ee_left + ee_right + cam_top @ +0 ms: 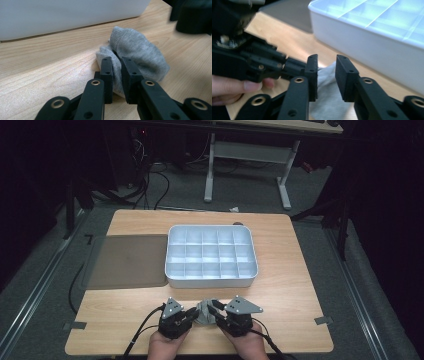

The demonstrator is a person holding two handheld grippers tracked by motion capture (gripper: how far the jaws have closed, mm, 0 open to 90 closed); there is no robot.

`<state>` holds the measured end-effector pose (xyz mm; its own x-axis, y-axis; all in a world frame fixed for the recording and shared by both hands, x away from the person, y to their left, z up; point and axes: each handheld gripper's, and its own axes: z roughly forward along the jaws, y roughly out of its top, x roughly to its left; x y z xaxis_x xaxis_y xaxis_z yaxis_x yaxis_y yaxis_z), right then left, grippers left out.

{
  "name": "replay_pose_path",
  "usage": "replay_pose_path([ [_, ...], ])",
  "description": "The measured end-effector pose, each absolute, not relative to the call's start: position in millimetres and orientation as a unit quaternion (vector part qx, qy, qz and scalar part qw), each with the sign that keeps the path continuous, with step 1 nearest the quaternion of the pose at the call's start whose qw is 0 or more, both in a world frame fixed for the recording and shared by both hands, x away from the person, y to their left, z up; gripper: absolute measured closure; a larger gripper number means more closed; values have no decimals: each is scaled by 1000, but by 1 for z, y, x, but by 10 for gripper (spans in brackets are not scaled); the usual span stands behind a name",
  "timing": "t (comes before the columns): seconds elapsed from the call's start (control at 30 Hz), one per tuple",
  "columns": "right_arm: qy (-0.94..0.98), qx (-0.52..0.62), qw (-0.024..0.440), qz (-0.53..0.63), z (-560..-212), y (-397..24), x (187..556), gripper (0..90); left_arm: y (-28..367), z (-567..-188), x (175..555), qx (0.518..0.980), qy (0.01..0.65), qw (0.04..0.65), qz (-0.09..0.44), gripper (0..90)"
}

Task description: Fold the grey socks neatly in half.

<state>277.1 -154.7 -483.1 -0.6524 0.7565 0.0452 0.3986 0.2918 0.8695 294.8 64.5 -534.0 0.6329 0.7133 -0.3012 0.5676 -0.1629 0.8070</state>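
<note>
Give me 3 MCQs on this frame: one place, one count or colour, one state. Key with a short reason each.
1. Where does the crumpled grey sock lie on the light wooden table?
A. inside the white divided plastic tray
B. on the dark mat
C. near the table's front edge, between the two grippers

2. How many rows of compartments does the white divided plastic tray have?
A. three
B. five
C. one

3. What is the left gripper doing?
A. hanging open above the tray
B. pinching a fold of the sock
C. resting on the mat

Key:
1 C, the high view shows the sock at the front, between the left gripper and the right gripper.
2 A, the high view shows three rows.
3 B, the left gripper view shows grey fabric squeezed between the jaws.
</note>
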Motion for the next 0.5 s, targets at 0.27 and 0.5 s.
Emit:
replay_pose_path([
  [0.27, 803, 388, 164, 422, -507, -152, 281, 878, 65, -534, 295, 758, 423, 491, 72, 799],
  [0.5, 822, 382, 157, 393, -522, -136, 285, 864, 66, -534, 295, 756, 424, 495, 68, 796],
])
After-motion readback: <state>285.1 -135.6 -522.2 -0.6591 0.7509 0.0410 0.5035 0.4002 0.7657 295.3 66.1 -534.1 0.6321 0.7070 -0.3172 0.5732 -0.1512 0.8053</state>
